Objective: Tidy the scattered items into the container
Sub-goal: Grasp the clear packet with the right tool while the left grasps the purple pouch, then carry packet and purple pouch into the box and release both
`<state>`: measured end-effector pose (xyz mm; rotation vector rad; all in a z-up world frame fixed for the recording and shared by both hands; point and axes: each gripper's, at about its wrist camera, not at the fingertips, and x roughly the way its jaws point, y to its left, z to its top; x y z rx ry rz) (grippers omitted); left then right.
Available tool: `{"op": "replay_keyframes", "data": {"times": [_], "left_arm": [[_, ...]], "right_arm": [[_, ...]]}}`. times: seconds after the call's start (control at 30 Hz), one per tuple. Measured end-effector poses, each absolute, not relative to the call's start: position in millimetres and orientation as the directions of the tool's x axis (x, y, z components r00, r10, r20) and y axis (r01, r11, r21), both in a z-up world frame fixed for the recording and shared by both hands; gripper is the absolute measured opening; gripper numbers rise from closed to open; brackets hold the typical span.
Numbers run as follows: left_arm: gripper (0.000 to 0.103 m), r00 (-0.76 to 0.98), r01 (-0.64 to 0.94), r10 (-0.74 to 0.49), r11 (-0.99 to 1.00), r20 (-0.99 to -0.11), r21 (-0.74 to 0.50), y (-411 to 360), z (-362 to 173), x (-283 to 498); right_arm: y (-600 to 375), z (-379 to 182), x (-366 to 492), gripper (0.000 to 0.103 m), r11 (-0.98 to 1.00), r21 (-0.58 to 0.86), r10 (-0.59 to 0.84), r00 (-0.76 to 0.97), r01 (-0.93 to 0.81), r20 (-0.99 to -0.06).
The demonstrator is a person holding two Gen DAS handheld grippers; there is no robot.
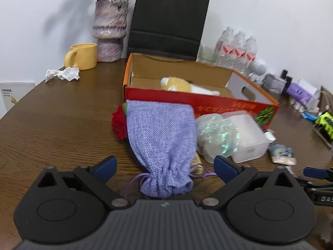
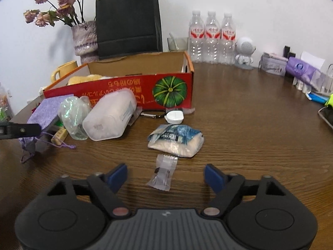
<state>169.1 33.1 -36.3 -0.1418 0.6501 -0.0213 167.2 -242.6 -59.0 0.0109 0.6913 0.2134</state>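
A red cardboard box (image 1: 199, 104) (image 2: 124, 91) stands open on the wooden table with a yellow and white item (image 1: 179, 84) inside. My left gripper (image 1: 165, 166) is open, its fingers either side of the tied neck of a purple drawstring pouch (image 1: 162, 137) (image 2: 44, 109) lying in front of the box. A red fabric rose (image 1: 119, 123), a shiny clear ball (image 1: 216, 135) (image 2: 72, 114) and a white plastic container (image 1: 247, 137) (image 2: 110, 118) lie beside it. My right gripper (image 2: 166, 174) is open over a small clear sachet (image 2: 163, 173). A blue-white packet (image 2: 177, 140) and white round case (image 2: 174, 116) lie beyond.
A yellow mug (image 1: 83, 56), a vase of dried roses (image 1: 109, 31), a black paper bag (image 1: 168, 20) and water bottles (image 2: 211, 37) line the back wall. Crumpled paper (image 1: 62, 74) lies at the left. Small desk items (image 2: 299, 68) crowd the right edge.
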Motion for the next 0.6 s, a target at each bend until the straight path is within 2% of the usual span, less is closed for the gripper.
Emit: {"op": "replay_keyframes", "data": {"times": [0.03, 0.07, 0.1, 0.17, 0.2, 0.23, 0.3, 0.37, 0.6], "left_arm": [[0.096, 0.790, -0.029, -0.058, 0.991, -0.610, -0.132, 33, -39, 172], [0.089, 0.783, -0.035, -0.052, 0.991, -0.620, -0.127, 33, -42, 175], [0.078, 0.776, -0.042, -0.046, 0.991, -0.629, -0.124, 33, -44, 178], [0.061, 0.771, -0.043, -0.057, 0.989, -0.634, -0.141, 36, -48, 179], [0.042, 0.776, -0.034, -0.070, 0.988, -0.627, -0.152, 36, -48, 178], [0.041, 0.779, -0.025, -0.082, 0.987, -0.621, -0.162, 37, -48, 176], [0.034, 0.799, -0.019, -0.091, 0.984, -0.595, -0.175, 39, -45, 170], [0.032, 0.820, -0.016, -0.086, 0.985, -0.565, -0.173, 40, -40, 163], [0.031, 0.853, 0.001, -0.096, 0.983, -0.513, -0.183, 42, -26, 147]], "right_arm": [[-243, -60, 169, 0.073, 0.978, 0.082, 0.201, 0.745, -0.194, -0.636], [-243, -60, 169, 0.071, 0.978, 0.078, 0.200, 0.745, -0.195, -0.637], [-243, -60, 170, 0.065, 0.978, 0.072, 0.197, 0.746, -0.197, -0.636], [-242, -60, 170, 0.047, 0.976, 0.063, 0.199, 0.749, -0.207, -0.632], [-242, -59, 169, 0.030, 0.975, 0.062, 0.205, 0.750, -0.214, -0.629], [-242, -58, 168, 0.016, 0.971, 0.068, 0.220, 0.748, -0.228, -0.627], [-243, -57, 165, 0.017, 0.963, 0.089, 0.254, 0.746, -0.255, -0.615], [-242, -54, 160, 0.016, 0.959, 0.086, 0.266, 0.758, -0.269, -0.595], [-241, -47, 152, 0.016, 0.958, 0.095, 0.277, 0.780, -0.271, -0.562]]}}
